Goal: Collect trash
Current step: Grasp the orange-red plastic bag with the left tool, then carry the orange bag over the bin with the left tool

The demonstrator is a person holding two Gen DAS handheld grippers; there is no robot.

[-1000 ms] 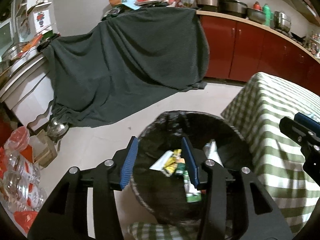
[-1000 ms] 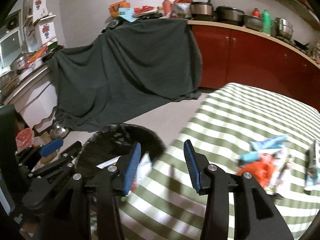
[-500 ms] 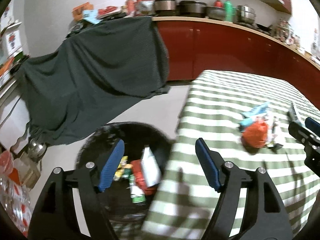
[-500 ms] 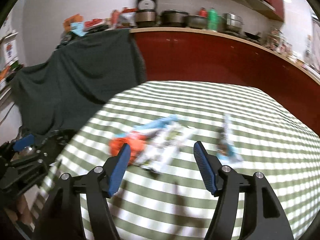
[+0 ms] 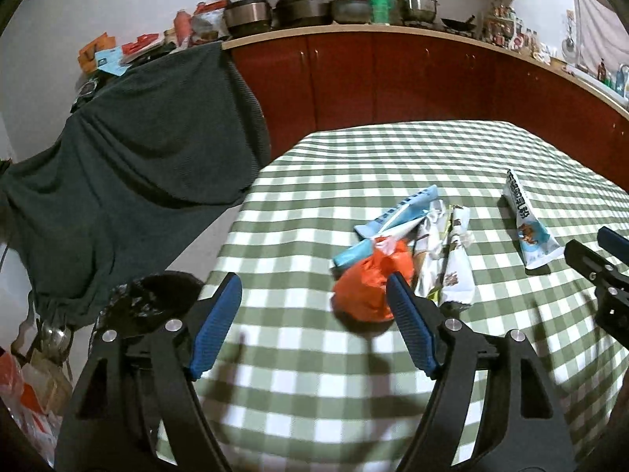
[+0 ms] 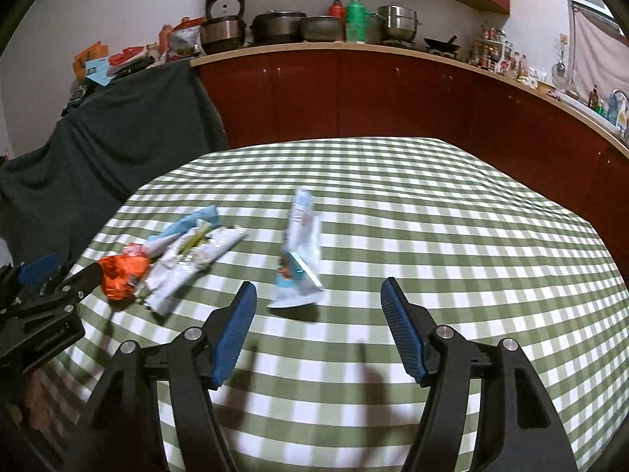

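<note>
You held both grippers above the green-and-white checked tablecloth (image 5: 354, 165), tilted down toward the rubbish lying on it. Your left gripper (image 5: 314, 322) had its blue pads spread wide with nothing between them; the crumpled orange wrapper (image 5: 369, 287) sat just beyond its right-hand finger, resting on the cloth and not gripped. Against that orange wad lay a loose heap: a light blue wrapper (image 5: 397, 216) and some white printed wrappers (image 5: 452, 259), overlapping one another. Further to the right, apart from the heap, a white and blue packet (image 5: 528, 224) lay flat on its own.

Your right gripper (image 6: 318, 326) likewise stood with its jaws apart and empty, and the white and blue packet (image 6: 298, 259) lay on the cloth just ahead of the gap between its pads, nearer the left one. From that side the heap showed off to the left, with the tip of your left gripper close to the orange wrapper (image 6: 122, 275).

The black-lined trash bin (image 5: 153, 303) stood on the floor by the table's left edge, partly hidden behind your left gripper's finger. A dark cloth (image 5: 129, 149) draped over something filled the space behind it
</note>
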